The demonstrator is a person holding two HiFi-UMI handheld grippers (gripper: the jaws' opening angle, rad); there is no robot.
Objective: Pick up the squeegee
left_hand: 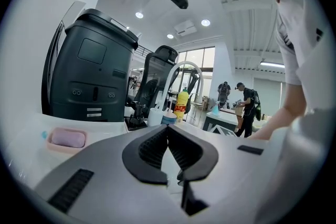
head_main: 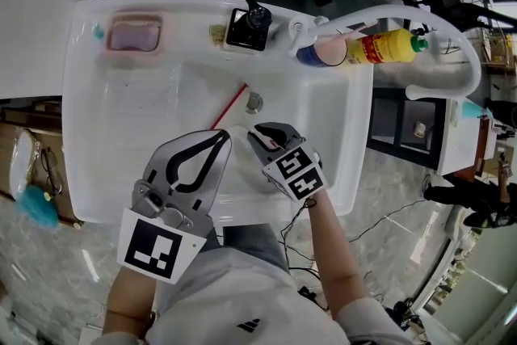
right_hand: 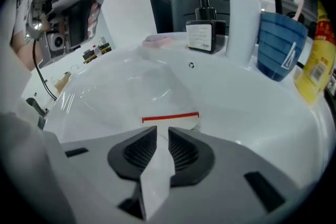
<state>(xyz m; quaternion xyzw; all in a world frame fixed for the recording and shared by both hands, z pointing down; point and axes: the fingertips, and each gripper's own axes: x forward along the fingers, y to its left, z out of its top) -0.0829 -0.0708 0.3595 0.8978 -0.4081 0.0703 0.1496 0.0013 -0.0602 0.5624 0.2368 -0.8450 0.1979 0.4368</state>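
Observation:
The squeegee [head_main: 230,105], with a red blade edge and a white handle, lies in the white sink [head_main: 85,133] close to the drain. In the right gripper view its red edge [right_hand: 170,117] lies crosswise just past the jaws. My right gripper [head_main: 258,131] points down into the basin. Its jaws [right_hand: 163,131] stand a little apart on either side of the white handle, which runs back between them; I see no firm squeeze. My left gripper [head_main: 221,135] hovers level over the sink's near side, left of the squeegee. Its tips [left_hand: 167,127] meet with nothing between them.
A pink soap bar [head_main: 133,35] sits in its dish at the sink's back left. A black pump dispenser [head_main: 250,24], a blue cup [right_hand: 281,42], a yellow bottle [head_main: 380,47] and the white faucet [head_main: 388,12] crowd the back right. The drain [head_main: 254,101] lies beside the blade.

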